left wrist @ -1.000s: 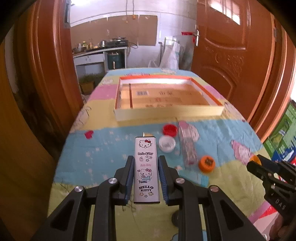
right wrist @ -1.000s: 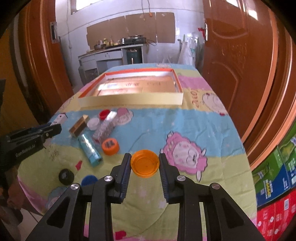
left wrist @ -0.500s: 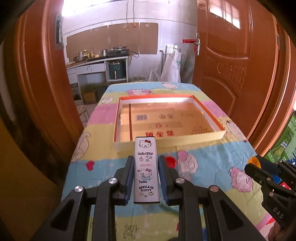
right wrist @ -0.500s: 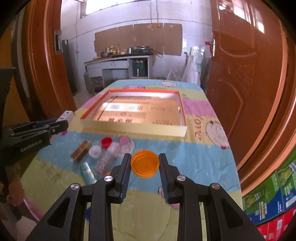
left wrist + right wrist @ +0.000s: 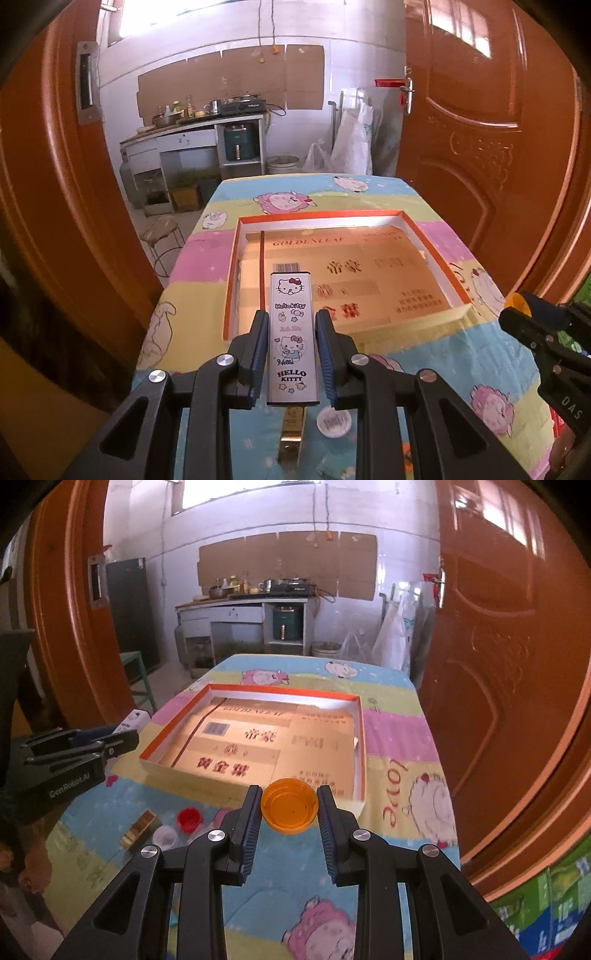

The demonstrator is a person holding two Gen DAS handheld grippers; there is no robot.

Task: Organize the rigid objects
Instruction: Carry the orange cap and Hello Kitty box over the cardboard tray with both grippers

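My left gripper (image 5: 291, 332) is shut on a white Hello Kitty box (image 5: 292, 336), held in the air over the near left edge of the shallow orange-rimmed cardboard tray (image 5: 436, 254). My right gripper (image 5: 289, 806) is shut on an orange cap (image 5: 289, 806), held above the tray's near right edge (image 5: 258, 788). The left gripper with the box tip shows at the left of the right wrist view (image 5: 110, 744). The right gripper shows at the right of the left wrist view (image 5: 517, 310).
On the cartoon-print tablecloth (image 5: 406, 738) in front of the tray lie a gold bar-shaped box (image 5: 138, 829), a red cap (image 5: 189, 819) and a white cap (image 5: 333, 422). Orange doors (image 5: 517, 664) flank the table. A stool (image 5: 162, 236) stands to the left.
Both grippers have risen and moved forward toward the tray with their objects. The loose items on the cloth now lie below and behind the fingertips.
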